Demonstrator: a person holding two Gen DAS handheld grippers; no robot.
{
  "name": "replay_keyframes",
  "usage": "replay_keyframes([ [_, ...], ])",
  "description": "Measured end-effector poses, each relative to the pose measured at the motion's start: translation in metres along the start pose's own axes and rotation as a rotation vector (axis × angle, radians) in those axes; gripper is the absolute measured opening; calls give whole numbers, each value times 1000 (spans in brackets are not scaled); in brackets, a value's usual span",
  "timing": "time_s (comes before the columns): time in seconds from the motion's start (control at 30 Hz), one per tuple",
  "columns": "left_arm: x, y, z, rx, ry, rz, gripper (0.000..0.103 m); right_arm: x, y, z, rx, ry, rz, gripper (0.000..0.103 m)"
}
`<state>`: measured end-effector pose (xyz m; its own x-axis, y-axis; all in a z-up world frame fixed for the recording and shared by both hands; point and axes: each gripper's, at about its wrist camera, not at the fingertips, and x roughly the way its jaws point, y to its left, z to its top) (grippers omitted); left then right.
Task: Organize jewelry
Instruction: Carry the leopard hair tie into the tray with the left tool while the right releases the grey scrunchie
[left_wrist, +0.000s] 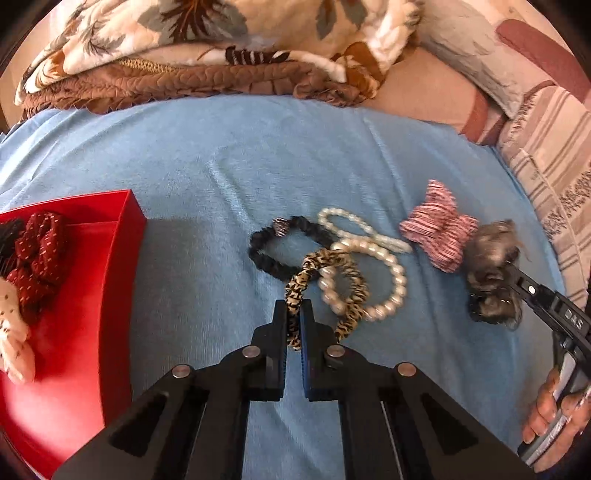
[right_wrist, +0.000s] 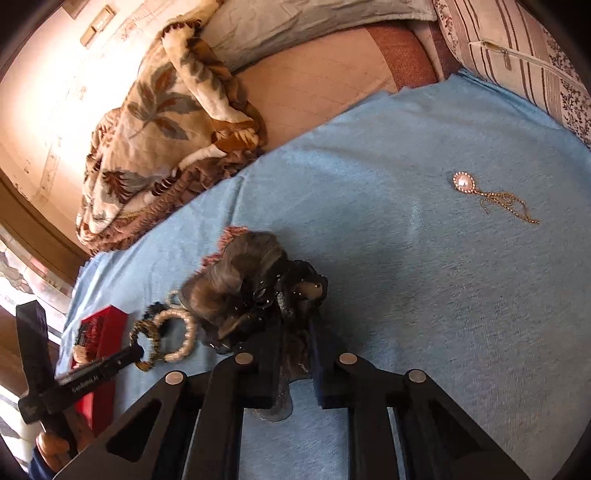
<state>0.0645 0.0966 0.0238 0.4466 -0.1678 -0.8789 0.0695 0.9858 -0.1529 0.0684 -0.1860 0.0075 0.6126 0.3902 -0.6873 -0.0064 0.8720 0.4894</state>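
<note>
The left tongs (left_wrist: 294, 314) are pinching one side of the leopard-print scrunchie (left_wrist: 325, 291), their fingers pressed together on the fabric loop. That scrunchie is lying near the middle of the bed, on the blue cloth (left_wrist: 221, 177), and its far side is overlapping a pearl bracelet (left_wrist: 373, 280), with a black scrunchie (left_wrist: 280, 243) and a second strand of pearls (left_wrist: 354, 225) touching the same cluster. To do this lift well, the person should be raising the scrunchie slowly and watching whether the pearls are riding up with it; a slight shake or a sideways draw away from the bracelet would probably free it before carrying it toward the red box (left_wrist: 122, 236) at the cloth's left edge, where a dark red dotted scrunchie (left_wrist: 40, 254) is already sitting.

The right tongs (right_wrist: 293, 321) are closing narrowly on a bulky grey-brown furry hair piece (right_wrist: 236, 280) near the cloth's right side, just beside a pink striped bow (left_wrist: 439, 225). Its fabric is bunching between the fingers, so the grip looks secure, though dark beaded trim is hanging loose and could snag. A pearl pendant with a gold chain (right_wrist: 480, 192) is lying well apart toward the far right of the cloth, untouched. Both items seem headed for the box; moving one hand at a time would be keeping the two from colliding over it.
</note>
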Motion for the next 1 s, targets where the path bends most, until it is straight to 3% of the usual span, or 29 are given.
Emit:
replay_keyframes([
  [0.23,-59,-3,-18,10,-64,-63,6,-31,15,-10,-7,-57,16,13],
  [0.4,-104,16,-36,-13,-111,-89,6,-54,26,-24,-29,-86,16,13],
  [0.7,-160,101,-70,-106,-177,1,6,-73,71,-60,-105,-54,52,13],
  [1.0,-172,191,-103,-276,-181,65,6,-59,154,-84,-227,21,121,13],
])
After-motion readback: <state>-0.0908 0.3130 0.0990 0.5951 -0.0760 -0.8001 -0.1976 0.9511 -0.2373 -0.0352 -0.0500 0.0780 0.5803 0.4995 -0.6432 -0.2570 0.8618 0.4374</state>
